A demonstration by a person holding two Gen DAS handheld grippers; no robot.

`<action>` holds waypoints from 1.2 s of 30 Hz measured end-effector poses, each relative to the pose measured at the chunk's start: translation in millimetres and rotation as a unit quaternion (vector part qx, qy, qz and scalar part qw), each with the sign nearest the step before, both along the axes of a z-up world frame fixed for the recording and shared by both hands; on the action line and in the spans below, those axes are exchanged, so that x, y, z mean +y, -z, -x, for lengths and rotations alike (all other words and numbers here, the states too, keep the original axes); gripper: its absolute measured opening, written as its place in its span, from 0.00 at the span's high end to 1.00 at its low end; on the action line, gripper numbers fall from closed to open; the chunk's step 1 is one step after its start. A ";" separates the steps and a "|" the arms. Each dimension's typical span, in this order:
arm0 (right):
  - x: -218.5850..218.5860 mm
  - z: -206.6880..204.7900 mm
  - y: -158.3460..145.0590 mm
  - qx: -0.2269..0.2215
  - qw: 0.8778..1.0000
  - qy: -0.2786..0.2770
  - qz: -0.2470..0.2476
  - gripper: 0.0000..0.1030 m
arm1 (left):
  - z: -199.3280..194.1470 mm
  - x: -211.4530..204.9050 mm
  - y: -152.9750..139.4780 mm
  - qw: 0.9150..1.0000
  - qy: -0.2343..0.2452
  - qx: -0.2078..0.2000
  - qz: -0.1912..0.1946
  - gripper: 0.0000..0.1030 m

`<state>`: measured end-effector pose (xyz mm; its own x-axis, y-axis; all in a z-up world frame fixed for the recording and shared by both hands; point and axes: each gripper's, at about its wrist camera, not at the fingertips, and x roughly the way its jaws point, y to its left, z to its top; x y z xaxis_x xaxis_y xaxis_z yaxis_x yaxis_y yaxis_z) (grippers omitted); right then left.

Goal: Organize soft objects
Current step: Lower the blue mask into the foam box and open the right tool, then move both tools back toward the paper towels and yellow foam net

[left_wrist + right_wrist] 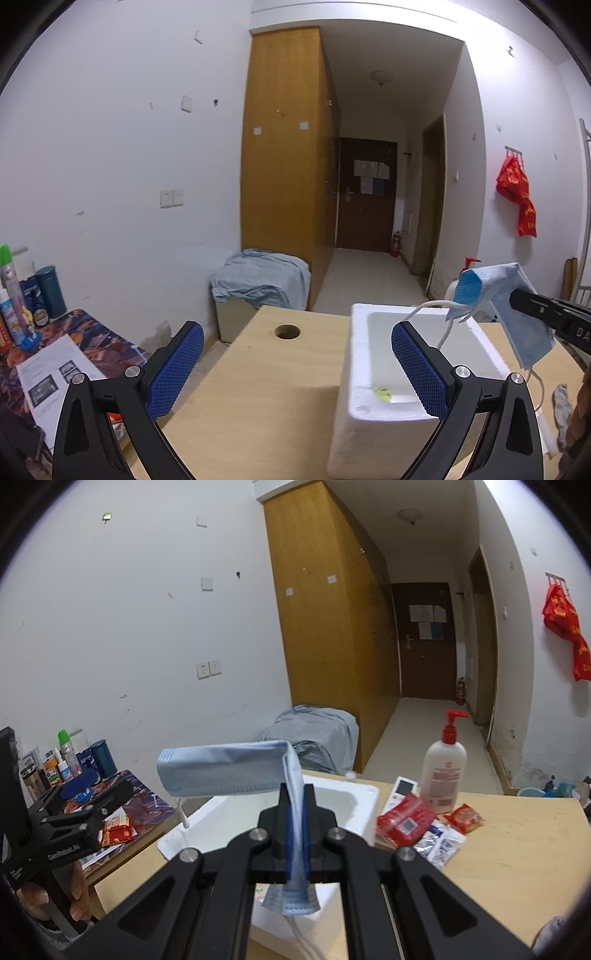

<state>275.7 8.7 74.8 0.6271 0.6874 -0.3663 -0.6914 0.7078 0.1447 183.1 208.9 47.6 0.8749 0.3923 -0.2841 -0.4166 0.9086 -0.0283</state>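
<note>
A light blue face mask (221,771) hangs folded from my right gripper (295,797), whose jaws are shut on it above the white foam box (354,812). In the left wrist view the same mask (517,317) dangles from the right gripper (517,297) over the foam box (369,387), its white ear loop trailing down. My left gripper (295,365) is open with nothing between its blue pads (177,365), low over the wooden table (258,387) to the left of the box. A small yellow-green scrap (383,394) lies inside the box.
Red snack packets (406,819), white sachets (441,843), a remote (402,790) and a red-topped pump bottle (443,768) sit right of the box. A round hole (287,331) pierces the table. Bottles (22,299) and papers (48,380) crowd a low left table.
</note>
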 end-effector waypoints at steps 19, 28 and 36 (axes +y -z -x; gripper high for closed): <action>15.9 -4.2 1.5 0.004 1.000 0.020 0.017 0.23 | 8.7 12.3 5.6 1.000 -0.011 0.004 0.012 0.01; 8.1 3.1 0.9 0.003 1.000 0.014 0.015 0.22 | 9.6 0.4 2.8 1.000 -0.005 0.001 0.007 0.01; -20.6 20.3 -6.3 -0.011 0.999 0.031 0.000 0.02 | 20.6 -19.3 -1.5 1.000 0.006 -0.009 -0.003 0.01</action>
<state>255.5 -11.9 81.0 0.6760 0.6472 -0.3522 -0.6497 0.7491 0.1296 162.5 189.6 49.1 0.8847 0.3829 -0.2660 -0.4047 0.9140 -0.0301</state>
